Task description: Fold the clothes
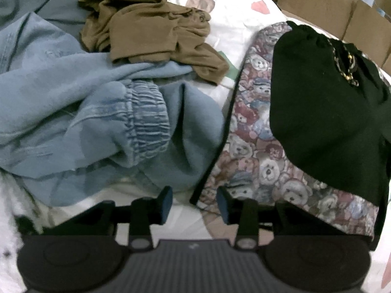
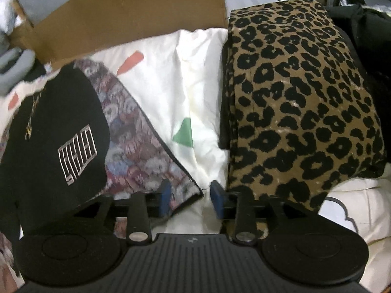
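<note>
Where ribbed cuffs bunch, the blue fleece garment (image 1: 97, 112) lies rumpled.

Both wrist views, close above bed, share teddy-print cloth (image 1: 246, 131).

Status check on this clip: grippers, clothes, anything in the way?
Left gripper open, empty. Right gripper open, empty. Blue sweatshirt and brown garment unfolded; leopard-print stack folded. No obstruction.

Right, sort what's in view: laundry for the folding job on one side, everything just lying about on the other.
For the job:
crumpled light blue sweatshirt
crumpled olive-brown top
folded black garment
teddy-bear print fabric piece
folded leopard-print garment
open left gripper
open right gripper

Lying about:
white bedsheet with coloured shapes
brown cardboard panel
</note>
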Demonstrator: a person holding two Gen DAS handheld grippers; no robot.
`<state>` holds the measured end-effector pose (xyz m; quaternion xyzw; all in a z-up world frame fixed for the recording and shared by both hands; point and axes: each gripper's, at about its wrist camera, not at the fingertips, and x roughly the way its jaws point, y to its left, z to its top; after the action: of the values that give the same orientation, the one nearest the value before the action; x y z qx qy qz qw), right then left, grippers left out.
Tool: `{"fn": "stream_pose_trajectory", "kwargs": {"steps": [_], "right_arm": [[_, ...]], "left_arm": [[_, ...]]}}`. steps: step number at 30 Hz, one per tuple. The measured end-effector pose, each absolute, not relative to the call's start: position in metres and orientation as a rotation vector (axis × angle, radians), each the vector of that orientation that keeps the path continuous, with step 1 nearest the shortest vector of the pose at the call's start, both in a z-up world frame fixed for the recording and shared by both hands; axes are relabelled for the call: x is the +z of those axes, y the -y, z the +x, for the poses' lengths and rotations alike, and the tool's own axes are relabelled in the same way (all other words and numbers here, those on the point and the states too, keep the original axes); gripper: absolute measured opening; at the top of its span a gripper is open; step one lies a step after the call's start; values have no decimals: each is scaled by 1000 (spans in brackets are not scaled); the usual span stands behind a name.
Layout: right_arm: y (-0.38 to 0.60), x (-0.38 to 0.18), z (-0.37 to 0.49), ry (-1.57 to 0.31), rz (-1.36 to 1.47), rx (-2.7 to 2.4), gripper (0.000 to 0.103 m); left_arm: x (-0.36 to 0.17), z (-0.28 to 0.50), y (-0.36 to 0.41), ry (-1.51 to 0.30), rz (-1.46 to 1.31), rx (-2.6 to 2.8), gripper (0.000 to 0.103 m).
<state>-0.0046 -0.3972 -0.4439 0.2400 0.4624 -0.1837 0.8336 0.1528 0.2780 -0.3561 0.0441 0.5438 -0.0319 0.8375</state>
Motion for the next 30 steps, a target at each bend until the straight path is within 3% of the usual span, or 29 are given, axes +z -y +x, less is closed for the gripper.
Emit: {"fn": "stream_pose_trajectory", "kwargs": {"steps": [6, 7, 8, 9, 11, 28, 30], "right_arm": [[408, -467, 3, -993, 553, -385, 42], [408, -469, 4, -995, 554, -376, 39], [407, -471, 6, -1001, 549, -371, 20], [406, -470, 7, -1008, 536, -369, 10], [403, -465, 11, -1015, 491, -371, 6], [391, -439, 16, -1031, 382, -473, 13], [387, -433, 14, -1023, 402, -472, 13]], "left_arm": [[-369, 154, -282, -1140, 37, -57, 48], [-371, 153, -283, -1141, 33, -55, 48], [-373, 153, -284, -1142, 32, -52, 48], [-374, 152, -284, -1143, 36, -51, 48], [-375, 152, -285, -1146, 43, -51, 48], [-388, 147, -296, -1110, -11, -104, 47], [-391, 147, -298, -1104, -30, -115, 38]]}}
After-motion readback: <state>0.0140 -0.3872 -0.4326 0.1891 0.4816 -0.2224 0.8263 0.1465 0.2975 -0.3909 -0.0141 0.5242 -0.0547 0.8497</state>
